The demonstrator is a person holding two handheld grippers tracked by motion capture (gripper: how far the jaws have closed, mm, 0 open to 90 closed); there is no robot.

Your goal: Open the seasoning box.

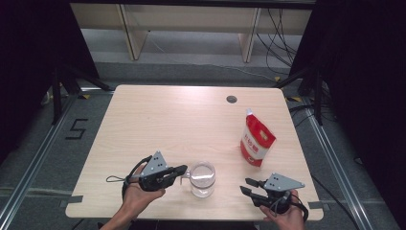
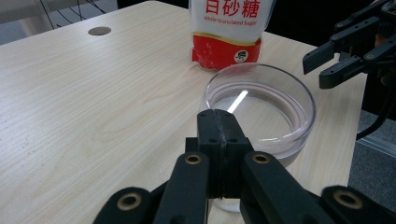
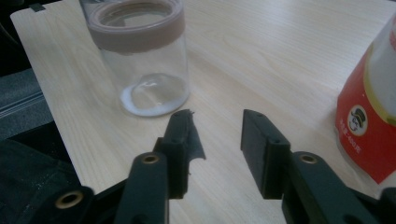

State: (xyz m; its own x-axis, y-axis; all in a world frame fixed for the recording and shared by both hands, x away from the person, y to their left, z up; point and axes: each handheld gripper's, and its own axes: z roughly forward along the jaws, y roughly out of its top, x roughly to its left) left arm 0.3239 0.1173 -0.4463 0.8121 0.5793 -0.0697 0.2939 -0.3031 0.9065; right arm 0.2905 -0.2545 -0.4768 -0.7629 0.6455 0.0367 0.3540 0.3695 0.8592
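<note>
Standing near the front edge of the table [image 1: 143, 120], roughly at its middle: clear glass jar [image 1: 202, 178], upright, open-topped. Touching the left gripper [image 1: 182, 169] at its left side; jaws clenched together, tips pressed against the rim area, though what exactly sits pinched between them cannot be told. Seen from the left gripper view as a round transparent wall [image 2: 261, 107] just beyond the closed black tips [image 2: 219, 123]. Cylindrical, smooth, glossy, with a faint pinkish band around the mouth and a thin white layer at the bottom, plain in the right gripper view [image 3: 140, 56].

Well apart to the right, near the table's front right corner: right gripper [image 1: 248, 187], jaws parted with nothing between, pointing toward the jar. Matte black, blocky pads [image 3: 264, 149]; grey three-cornered plate on top.

Farther back on the right: red-and-white sugar pouch [image 1: 257, 138], soft plastic, standing slightly tilted, white cap up. Pale wood-grain tabletop, rounded corners, small dark round grommet [image 1: 231, 99] near the far edge.
</note>
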